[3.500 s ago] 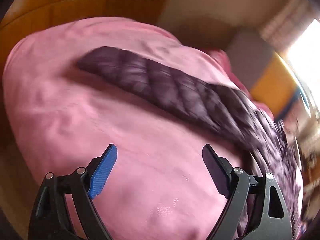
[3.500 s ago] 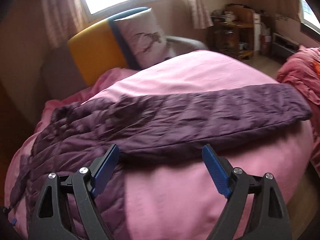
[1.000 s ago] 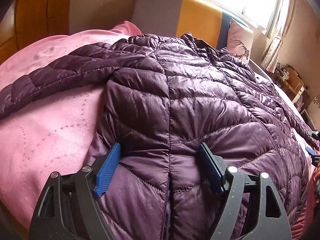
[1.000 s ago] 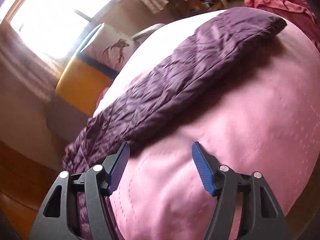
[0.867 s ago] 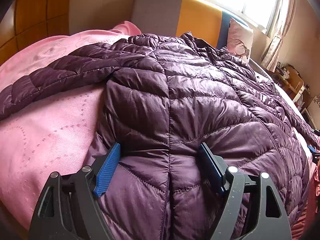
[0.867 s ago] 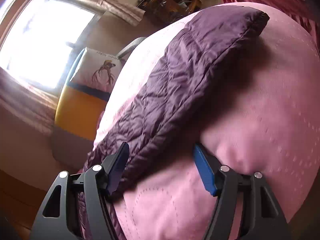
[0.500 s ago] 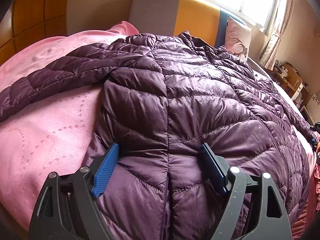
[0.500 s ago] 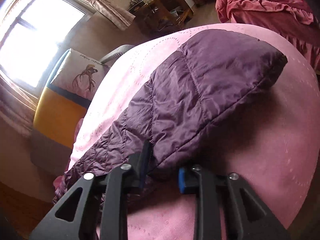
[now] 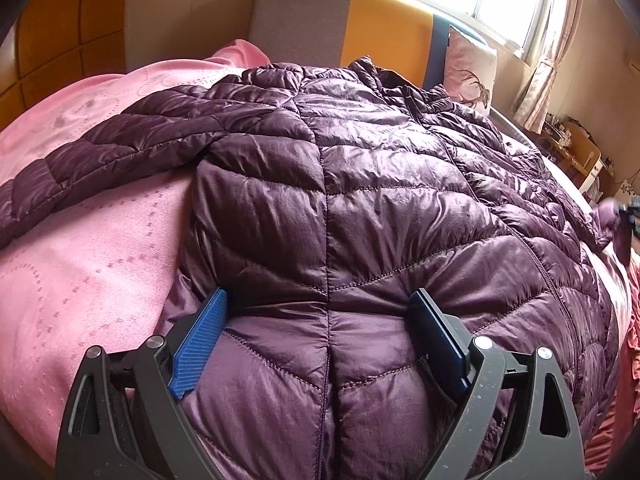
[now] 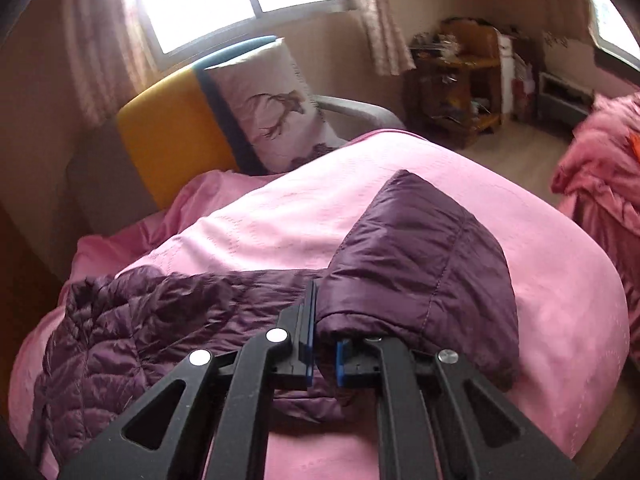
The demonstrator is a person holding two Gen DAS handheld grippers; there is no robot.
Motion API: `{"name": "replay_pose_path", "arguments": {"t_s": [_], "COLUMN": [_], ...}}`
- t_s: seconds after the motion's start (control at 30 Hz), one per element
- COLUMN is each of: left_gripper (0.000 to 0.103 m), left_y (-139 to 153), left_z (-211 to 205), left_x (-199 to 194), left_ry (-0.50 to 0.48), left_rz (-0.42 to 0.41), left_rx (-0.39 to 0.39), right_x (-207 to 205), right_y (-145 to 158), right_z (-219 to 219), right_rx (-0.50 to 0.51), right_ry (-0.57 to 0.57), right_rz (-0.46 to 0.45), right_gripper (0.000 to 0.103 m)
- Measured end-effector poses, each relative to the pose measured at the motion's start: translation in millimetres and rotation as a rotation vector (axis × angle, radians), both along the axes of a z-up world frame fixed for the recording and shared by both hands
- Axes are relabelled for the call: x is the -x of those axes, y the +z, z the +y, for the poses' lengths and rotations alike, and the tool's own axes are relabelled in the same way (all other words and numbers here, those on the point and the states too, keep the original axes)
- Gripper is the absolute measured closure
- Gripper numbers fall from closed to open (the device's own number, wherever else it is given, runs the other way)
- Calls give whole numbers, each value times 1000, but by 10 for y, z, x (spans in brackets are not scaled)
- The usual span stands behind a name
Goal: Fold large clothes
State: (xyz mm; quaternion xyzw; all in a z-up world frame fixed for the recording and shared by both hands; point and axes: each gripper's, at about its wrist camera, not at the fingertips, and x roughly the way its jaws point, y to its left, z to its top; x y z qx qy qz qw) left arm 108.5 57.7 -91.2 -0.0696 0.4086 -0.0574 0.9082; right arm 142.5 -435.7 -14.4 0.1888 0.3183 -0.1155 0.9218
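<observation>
**Right claw pinching the sleeve end, left one spread wide on the hem**

Right gripper has its jaws clamped tight on the sleeve of the purple puffer jacket, pinching the fabric near the cuff end. That end bunches up over the fingers and folds back toward the near side, off the pink bedspread, while the other part of the sleeve trails away to the left toward the jacket body.

Left gripper is down at the near hem of the jacket, jaws opening wide. A fat bulge of quilted fabric sits between the blue pads, and both pads look to be against it, but it's not pinched.

The jacket itself lies spread flat across the bed, collar toward the far headboard, which is grey, yellow and blue. Its other sleeve stretches out to the left over the bedspread. A pillow with a deer print leans on the headboard at the far right side. In the left wrist view you can just catch the lifted sleeve end at the far right edge, blurry.
</observation>
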Motion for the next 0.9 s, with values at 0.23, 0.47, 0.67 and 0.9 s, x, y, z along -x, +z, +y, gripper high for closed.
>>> {"name": "replay_pose_path", "arguments": {"t_s": [0.23,0.47,0.67,0.9], "left_gripper": [12,12,12,12], "left_y": [-7,-2,4,118], "left_z": [0,8,27,83], "left_x": [9,26,38,24], "left_ry": [3,5,4,1], "left_rz": [-12,-16,-18,12], "left_rx": [2,9,17,47], "right_x": [-557,-691,-698,-375], "right_y": [97,-233,-402,-240], "right_z": [1602,2875,3384,3302], "right_rx": [183,245,220,176], "right_ry": [443,711,824,828], "right_rz": [-12,33,84,40], "right_gripper": [98,98,47,28]}}
